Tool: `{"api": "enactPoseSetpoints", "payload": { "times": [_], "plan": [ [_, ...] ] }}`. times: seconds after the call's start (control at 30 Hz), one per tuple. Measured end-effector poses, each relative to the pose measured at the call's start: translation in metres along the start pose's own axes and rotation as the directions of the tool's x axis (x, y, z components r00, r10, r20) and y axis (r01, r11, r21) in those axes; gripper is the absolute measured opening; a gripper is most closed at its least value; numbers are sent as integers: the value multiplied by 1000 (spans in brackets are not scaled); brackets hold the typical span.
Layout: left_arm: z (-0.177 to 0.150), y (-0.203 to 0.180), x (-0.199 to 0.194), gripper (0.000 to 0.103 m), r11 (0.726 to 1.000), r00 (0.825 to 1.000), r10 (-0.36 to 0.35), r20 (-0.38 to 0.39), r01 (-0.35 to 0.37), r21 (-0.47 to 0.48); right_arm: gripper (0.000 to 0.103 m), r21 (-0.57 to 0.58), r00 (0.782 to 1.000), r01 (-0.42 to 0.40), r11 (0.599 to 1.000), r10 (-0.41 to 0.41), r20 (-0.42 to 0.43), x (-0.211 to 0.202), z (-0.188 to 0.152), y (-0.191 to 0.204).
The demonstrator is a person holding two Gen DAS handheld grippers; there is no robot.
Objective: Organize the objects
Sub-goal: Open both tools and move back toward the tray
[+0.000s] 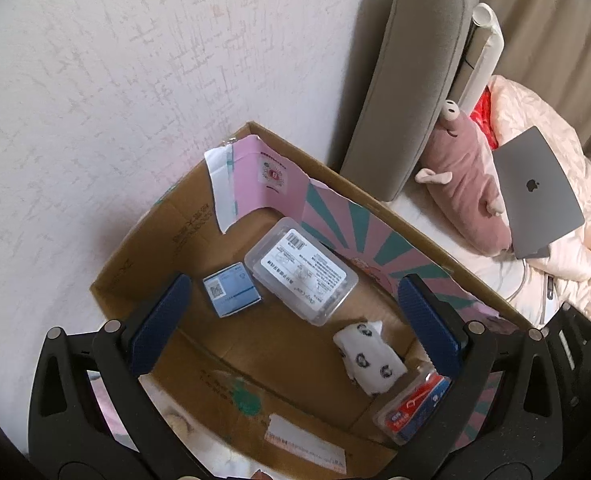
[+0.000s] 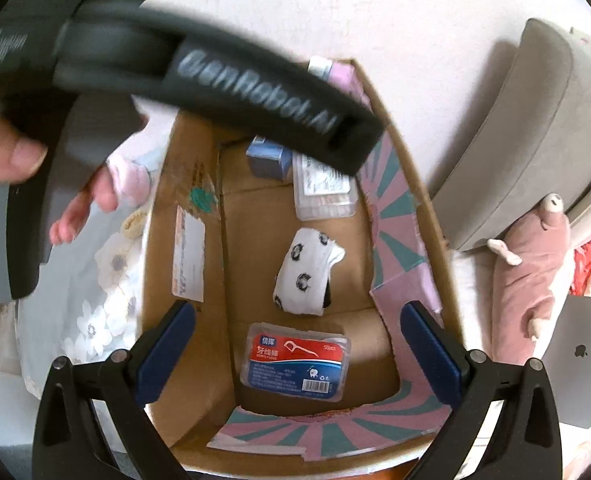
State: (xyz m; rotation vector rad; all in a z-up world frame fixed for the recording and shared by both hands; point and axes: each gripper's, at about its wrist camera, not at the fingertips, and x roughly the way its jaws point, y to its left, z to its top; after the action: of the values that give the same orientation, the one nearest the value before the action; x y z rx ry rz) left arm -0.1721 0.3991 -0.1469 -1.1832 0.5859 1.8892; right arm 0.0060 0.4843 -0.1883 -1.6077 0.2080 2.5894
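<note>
An open cardboard box (image 1: 143, 240) (image 2: 159, 240) stands by the wall. Inside lie a small blue box (image 1: 231, 290) (image 2: 267, 160), a clear plastic case with a white label (image 1: 301, 270) (image 2: 323, 190), a white sock with black prints (image 1: 369, 356) (image 2: 305, 276) and a red-and-blue floss pick box (image 1: 413, 408) (image 2: 297, 362). My left gripper (image 1: 295, 328) is open and empty above the box. My right gripper (image 2: 299, 352) is open and empty, its jaws either side of the floss box from above. The left gripper's black body (image 2: 215, 72) crosses the top of the right wrist view.
A grey headboard cushion (image 1: 411, 80) (image 2: 535, 140) leans on the wall right of the box. A pink plush pig (image 1: 467, 184) (image 2: 531, 272) and a grey laptop (image 1: 539, 192) (image 2: 575, 360) lie on the bed. Floral fabric (image 2: 95, 280) lies left of the box.
</note>
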Motion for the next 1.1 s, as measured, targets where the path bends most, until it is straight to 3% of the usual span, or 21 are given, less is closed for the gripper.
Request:
{"api": "enactPoseSetpoints", "payload": {
  "times": [0.13, 0.33, 0.53, 0.63, 0.9, 1.1],
  "plan": [
    [-4, -7, -24, 103, 1000, 1000, 9, 25, -9, -9, 102, 2, 999, 8, 1000, -8, 47, -29, 1, 6],
    [-21, -4, -97, 103, 999, 992, 30, 123, -24, -47, 102, -34, 993, 33, 999, -29, 116, -71, 7, 21],
    [-49, 15, -167, 103, 992, 973, 79, 215, -55, -113, 102, -79, 981, 27, 996, -11, 196, -104, 21, 63],
    [-70, 29, -197, 103, 980, 956, 138, 259, -95, -174, 102, -122, 973, 13, 992, 16, 231, -107, 26, 83],
    [-144, 70, -256, 103, 913, 895, 320, 311, -203, -354, 102, -237, 959, -18, 971, 84, 271, -110, 33, 148],
    [-205, 102, -285, 103, 827, 851, 440, 288, -258, -500, 102, -262, 944, -84, 962, 161, 289, -97, 25, 174]
  ]
}}
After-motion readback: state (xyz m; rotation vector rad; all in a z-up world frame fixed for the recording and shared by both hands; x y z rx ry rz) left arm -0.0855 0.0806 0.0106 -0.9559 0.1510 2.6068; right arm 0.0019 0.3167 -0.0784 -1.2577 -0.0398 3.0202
